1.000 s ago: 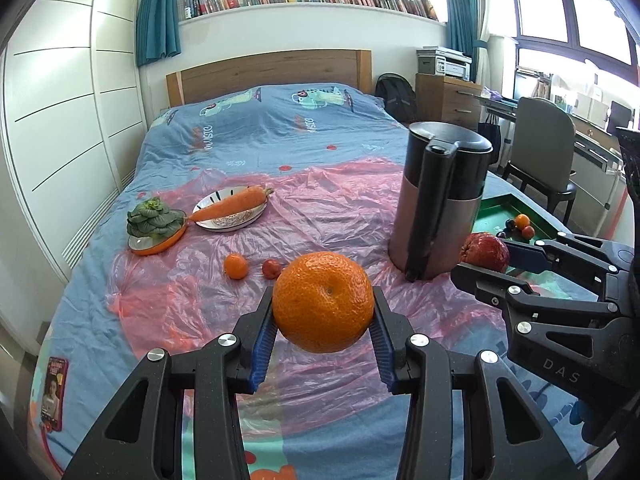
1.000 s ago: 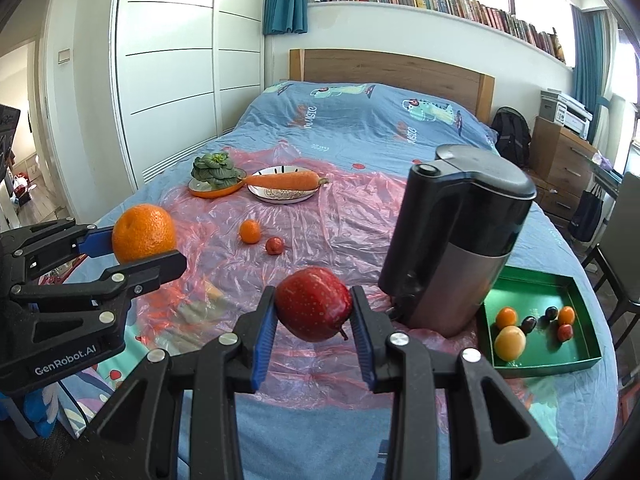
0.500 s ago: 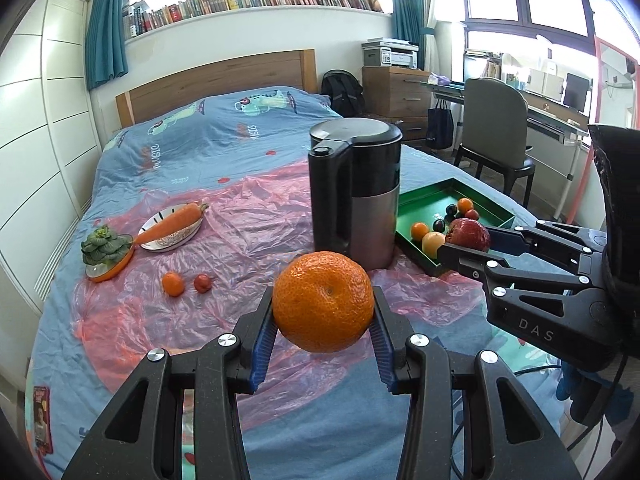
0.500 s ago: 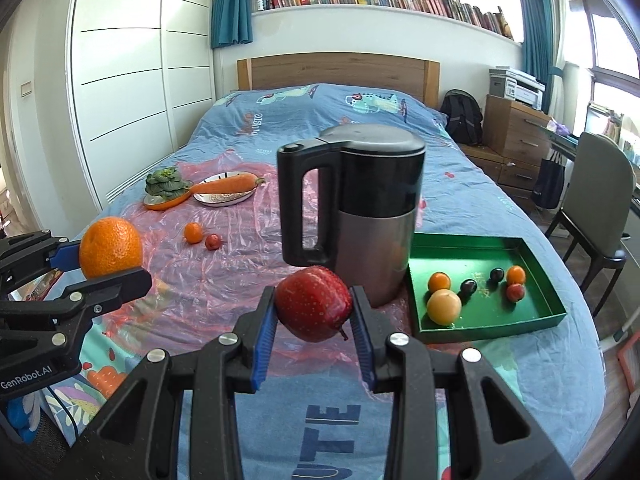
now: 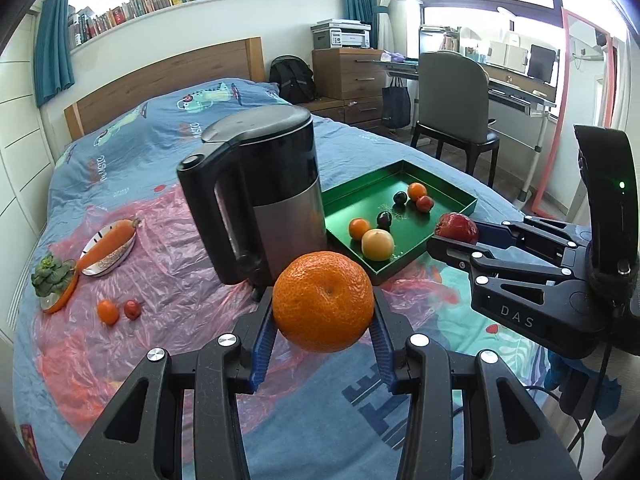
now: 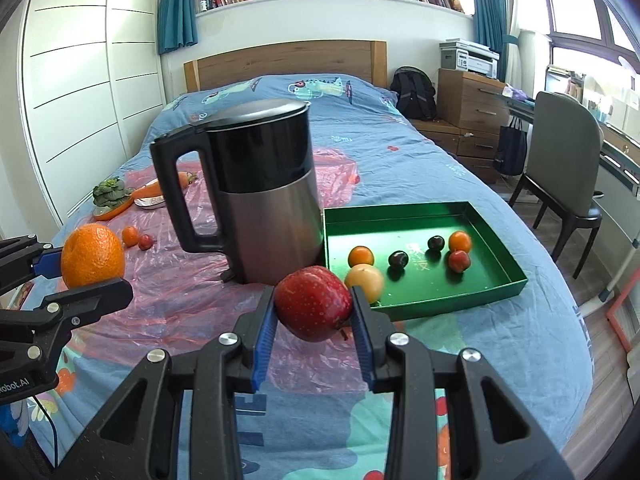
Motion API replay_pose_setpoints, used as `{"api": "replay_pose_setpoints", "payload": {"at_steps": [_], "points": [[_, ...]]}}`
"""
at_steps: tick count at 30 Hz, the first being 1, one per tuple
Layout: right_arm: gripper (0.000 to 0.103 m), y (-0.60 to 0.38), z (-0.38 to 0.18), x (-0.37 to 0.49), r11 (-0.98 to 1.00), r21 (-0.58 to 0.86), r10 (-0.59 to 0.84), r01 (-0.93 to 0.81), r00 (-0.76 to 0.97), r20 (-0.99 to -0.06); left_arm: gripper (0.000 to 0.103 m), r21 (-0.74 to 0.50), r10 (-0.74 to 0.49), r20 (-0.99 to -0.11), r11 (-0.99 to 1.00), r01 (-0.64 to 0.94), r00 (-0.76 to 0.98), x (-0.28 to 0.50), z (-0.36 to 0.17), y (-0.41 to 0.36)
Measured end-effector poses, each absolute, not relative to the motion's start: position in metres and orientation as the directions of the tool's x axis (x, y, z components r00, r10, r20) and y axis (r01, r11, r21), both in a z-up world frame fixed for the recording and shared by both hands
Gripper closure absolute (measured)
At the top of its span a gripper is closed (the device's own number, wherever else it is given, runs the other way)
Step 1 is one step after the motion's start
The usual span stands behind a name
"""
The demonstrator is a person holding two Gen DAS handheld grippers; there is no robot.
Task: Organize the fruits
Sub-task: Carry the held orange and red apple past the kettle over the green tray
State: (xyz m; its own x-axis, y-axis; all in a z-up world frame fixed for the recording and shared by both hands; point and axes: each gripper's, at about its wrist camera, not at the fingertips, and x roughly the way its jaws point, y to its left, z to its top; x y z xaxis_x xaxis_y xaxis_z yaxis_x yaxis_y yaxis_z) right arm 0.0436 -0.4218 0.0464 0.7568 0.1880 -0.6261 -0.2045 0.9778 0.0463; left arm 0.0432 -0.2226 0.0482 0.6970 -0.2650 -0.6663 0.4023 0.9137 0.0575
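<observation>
Meanwhile, the left gripper (image 5: pixel 323 334) is clenched on a large orange (image 5: pixel 323 301), held in the air above the bed (image 5: pixel 304 432). The right gripper (image 6: pixel 313 320) grasps a red apple (image 6: pixel 312 303) (also aloft) just in front of the green tray (image 6: pixel 472 294), which holds six small fruits beside a black kettle (image 6: pixel 256 188).

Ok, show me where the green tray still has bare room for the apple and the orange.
The green tray is bare along its far wall and left strip beside the kettle. It is crowded through the middle, where six small fruits lie; the near right corner is also free.
</observation>
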Motion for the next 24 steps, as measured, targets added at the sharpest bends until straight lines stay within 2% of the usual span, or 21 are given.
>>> {"api": "replay_pose_setpoints", "payload": {"at_steps": [11, 24], "points": [[0.084, -0.481, 0.019, 0.08, 0.991, 0.05, 0.126, -0.122, 0.754, -0.645, 0.065, 0.069, -0.291, -0.697, 0.883, 0.465, 0.656, 0.085, 0.031, -0.284], [0.084, -0.558, -0.008, 0.162, 1.0, 0.022, 0.029, -0.02, 0.753, -0.657, 0.065, 0.08, -0.309, -0.724, 0.85, 0.52, 0.617, 0.16, 0.003, -0.359]]}}
